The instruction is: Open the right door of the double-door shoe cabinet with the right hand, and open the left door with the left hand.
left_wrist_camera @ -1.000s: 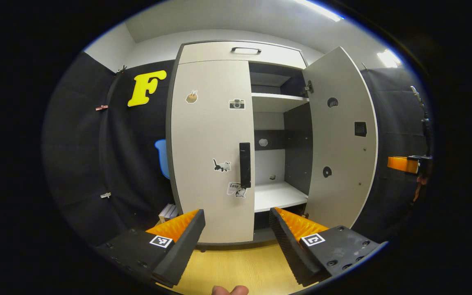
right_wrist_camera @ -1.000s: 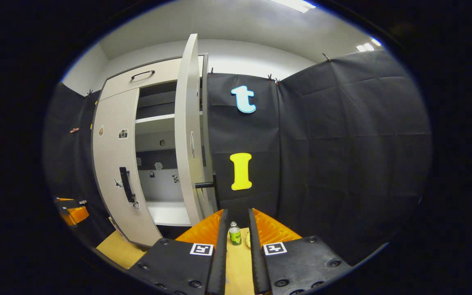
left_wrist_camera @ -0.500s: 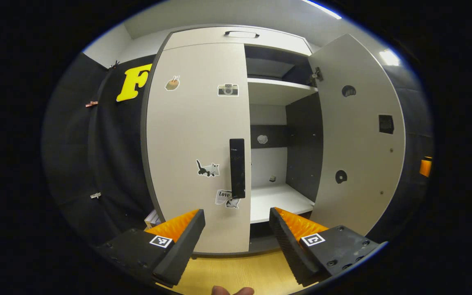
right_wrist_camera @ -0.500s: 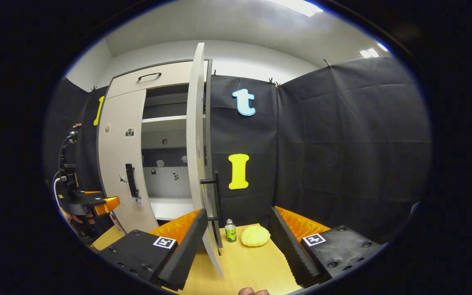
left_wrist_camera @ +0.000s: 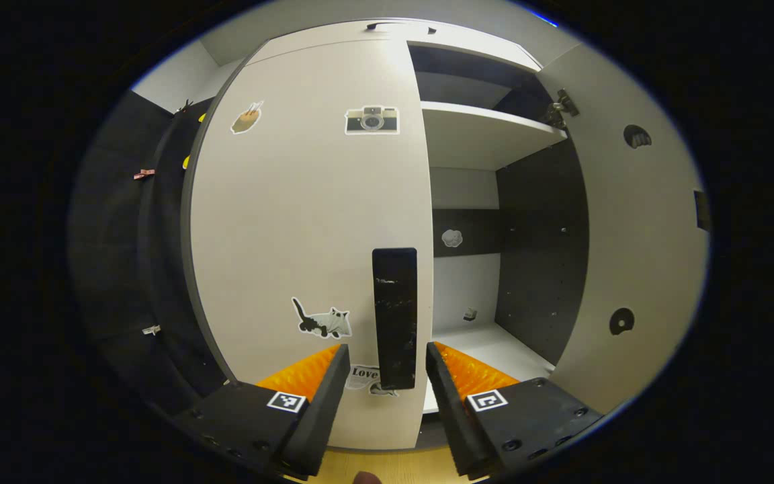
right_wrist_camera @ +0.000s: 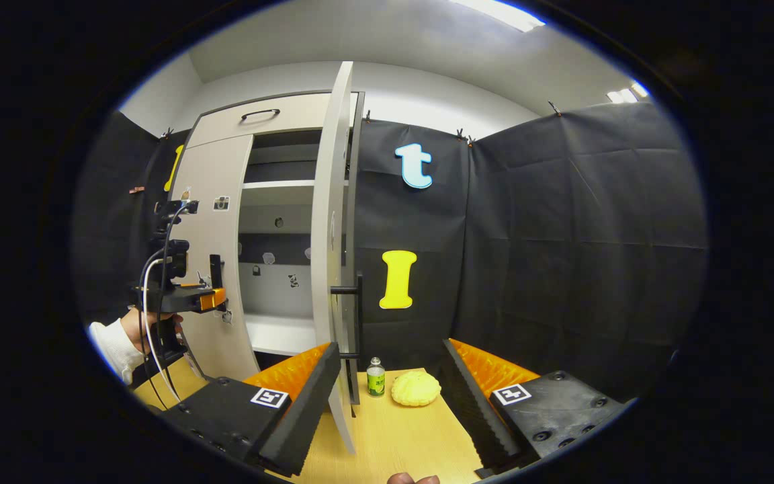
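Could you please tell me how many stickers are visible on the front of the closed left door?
4: a drink sticker top left, camera sticker top right, cat sticker low, and a lettered sticker beneath it, partly hidden by the handle.

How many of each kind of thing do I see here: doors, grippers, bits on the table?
Pale flat cabinet doors: 2, left door, right door.
Hand-held two-finger grippers: 2, left gripper, right gripper.
Small green-labelled bottle: 1.
Yellow bun-shaped lump: 1.
Total: 6.

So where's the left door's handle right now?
In the left gripper view, the handle stands upright at the left door's right edge, its lower end between the open left gripper's fingers, untouched.
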### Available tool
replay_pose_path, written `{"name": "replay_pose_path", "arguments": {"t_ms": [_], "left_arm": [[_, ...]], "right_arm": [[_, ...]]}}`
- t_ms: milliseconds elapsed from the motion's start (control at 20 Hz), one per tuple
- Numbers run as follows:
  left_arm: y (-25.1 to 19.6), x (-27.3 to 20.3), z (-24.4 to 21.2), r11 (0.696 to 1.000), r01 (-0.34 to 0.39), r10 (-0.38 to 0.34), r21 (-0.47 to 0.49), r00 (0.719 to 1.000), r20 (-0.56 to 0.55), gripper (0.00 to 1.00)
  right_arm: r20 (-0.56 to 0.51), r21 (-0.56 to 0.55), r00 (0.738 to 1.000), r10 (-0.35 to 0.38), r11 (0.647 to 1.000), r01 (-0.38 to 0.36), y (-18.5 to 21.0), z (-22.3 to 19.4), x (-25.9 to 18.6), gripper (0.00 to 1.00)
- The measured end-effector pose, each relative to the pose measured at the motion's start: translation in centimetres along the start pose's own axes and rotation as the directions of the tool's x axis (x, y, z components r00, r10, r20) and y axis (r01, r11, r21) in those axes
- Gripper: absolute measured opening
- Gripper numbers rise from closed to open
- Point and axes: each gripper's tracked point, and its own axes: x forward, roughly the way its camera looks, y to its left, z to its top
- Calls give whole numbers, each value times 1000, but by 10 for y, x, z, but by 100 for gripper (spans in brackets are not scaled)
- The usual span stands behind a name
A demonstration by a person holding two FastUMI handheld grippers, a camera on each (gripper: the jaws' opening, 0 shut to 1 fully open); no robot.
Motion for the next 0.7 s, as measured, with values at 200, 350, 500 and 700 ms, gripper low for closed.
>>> {"name": "replay_pose_path", "arguments": {"t_ms": [200,350,500,700], "left_arm": [[-2,19,7,1000,-21,21,15,1000,23,64],[-6,25,10,1000,-25,26,-6,999,33,59],[-7,25,9,999,-33,35,-35,998,43,46],[-4,24,6,997,-16,19,-74,999,33,34]], "right_arm": [[-12,21,1000,-9,1000,10,-14,-3,10,94],[-20,26,1000,-13,1000,14,-20,-5,13,94],[-32,28,999,-7,1000,8,-22,-9,17,94],[-33,20,999,1,1000,0,-20,-9,18,94]]}}
